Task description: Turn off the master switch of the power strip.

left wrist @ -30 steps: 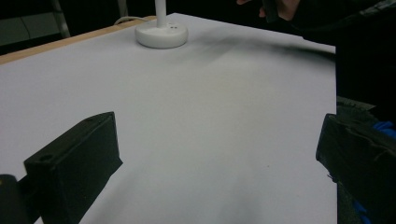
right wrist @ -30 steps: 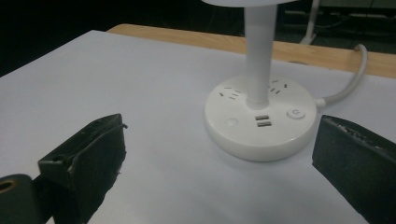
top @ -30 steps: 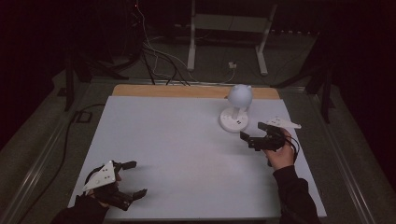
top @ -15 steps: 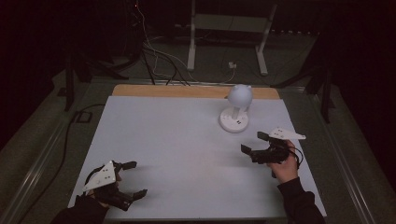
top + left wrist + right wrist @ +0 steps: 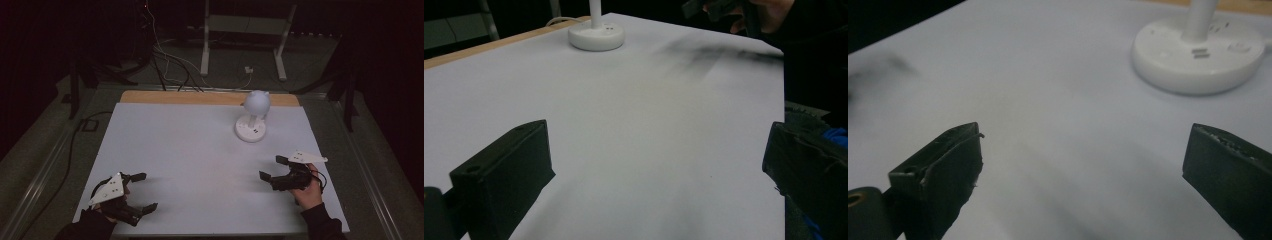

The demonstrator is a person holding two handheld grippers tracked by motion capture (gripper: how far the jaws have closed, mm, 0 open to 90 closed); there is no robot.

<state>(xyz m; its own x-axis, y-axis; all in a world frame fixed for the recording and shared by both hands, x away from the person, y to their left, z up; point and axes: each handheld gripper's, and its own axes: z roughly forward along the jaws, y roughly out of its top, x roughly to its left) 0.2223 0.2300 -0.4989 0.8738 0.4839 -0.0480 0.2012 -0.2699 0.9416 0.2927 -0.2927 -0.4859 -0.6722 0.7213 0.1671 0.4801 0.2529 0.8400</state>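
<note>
Looking down from the high view, we found the right gripper hovering near the right edge of the white table, its jaws spread wide and holding nothing, pointed toward the middle of the tabletop. We saw the person's right hand wrapped around its body, with the grey three-cornered plate riding on top. We placed the nearest thing, a white desk lamp, toward the far side of the table, right of centre, standing upright on its round base with its globe-shaped head above it. It stood apart from the right gripper, with bare tabletop between them. In the right gripper view we saw the lamp's base beyond the two black jaws and toward the right, with small slots on its top and the stem rising out of frame; nothing lay between the jaws. We found the left gripper at the near left corner of the table, well apart from the lamp, its jaws likewise wide apart and empty. In the left gripper view we saw the lamp's base far off across the table, and the other hand with its gripper at the top right, blurred.
</note>
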